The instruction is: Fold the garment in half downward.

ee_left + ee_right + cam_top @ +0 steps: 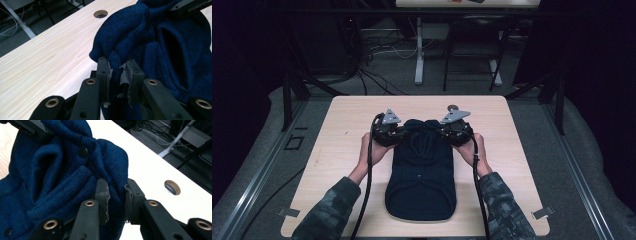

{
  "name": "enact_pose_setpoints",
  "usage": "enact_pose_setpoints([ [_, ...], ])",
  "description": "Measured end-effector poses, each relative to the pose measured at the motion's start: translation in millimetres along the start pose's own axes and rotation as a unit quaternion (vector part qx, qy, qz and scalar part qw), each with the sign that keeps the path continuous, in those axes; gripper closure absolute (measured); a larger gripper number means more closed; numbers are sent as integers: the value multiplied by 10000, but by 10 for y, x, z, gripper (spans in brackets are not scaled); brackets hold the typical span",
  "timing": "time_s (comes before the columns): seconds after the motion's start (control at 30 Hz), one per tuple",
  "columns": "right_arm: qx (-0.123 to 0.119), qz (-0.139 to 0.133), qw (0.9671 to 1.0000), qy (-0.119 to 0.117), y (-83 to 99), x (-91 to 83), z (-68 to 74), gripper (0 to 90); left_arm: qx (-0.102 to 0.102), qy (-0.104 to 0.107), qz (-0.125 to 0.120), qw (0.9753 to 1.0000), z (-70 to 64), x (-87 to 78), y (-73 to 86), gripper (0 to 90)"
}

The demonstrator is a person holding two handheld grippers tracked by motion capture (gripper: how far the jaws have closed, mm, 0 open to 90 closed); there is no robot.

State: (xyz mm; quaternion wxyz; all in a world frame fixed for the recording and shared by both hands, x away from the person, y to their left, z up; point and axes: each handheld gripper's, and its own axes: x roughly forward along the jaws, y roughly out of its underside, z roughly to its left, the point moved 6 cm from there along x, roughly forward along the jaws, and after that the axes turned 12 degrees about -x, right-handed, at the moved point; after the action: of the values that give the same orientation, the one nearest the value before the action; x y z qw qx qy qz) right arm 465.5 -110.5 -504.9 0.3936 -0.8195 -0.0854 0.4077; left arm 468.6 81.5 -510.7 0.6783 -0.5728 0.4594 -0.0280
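A dark blue knitted sweater (421,175) lies in the middle of the pale wooden tabletop (337,150), its hem toward the person and its upper end bunched up between the two grippers. The left gripper (117,75) has its fingers closed on a fold of knit at the sweater's upper left edge. The right gripper (116,195) likewise pinches a fold at the upper right, near a dark button (83,152). A round cable hole (101,13) sits in the tabletop beyond.
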Motion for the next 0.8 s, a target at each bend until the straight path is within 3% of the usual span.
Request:
enact_pose_setpoints([
  [0.1, 9, -57, 10000, 4, -15, -24, 21, 757, 93, -56, -28, 9999, -11, -23, -14, 768],
  [0.43, -299, -238, 9992, 73, -89, -177, 78, 760, 217, -74, -257, 9994, -55, -135, -58, 773],
  [0.57, -448, -299, 9984, 166, -119, -245, 117, 760, 360, -60, -373, 9986, -80, -192, -66, 777],
  [0.8, -597, -363, 9975, 96, -121, -337, 191, 760, 524, -28, -498, 9974, -129, -284, -1, 776],
])
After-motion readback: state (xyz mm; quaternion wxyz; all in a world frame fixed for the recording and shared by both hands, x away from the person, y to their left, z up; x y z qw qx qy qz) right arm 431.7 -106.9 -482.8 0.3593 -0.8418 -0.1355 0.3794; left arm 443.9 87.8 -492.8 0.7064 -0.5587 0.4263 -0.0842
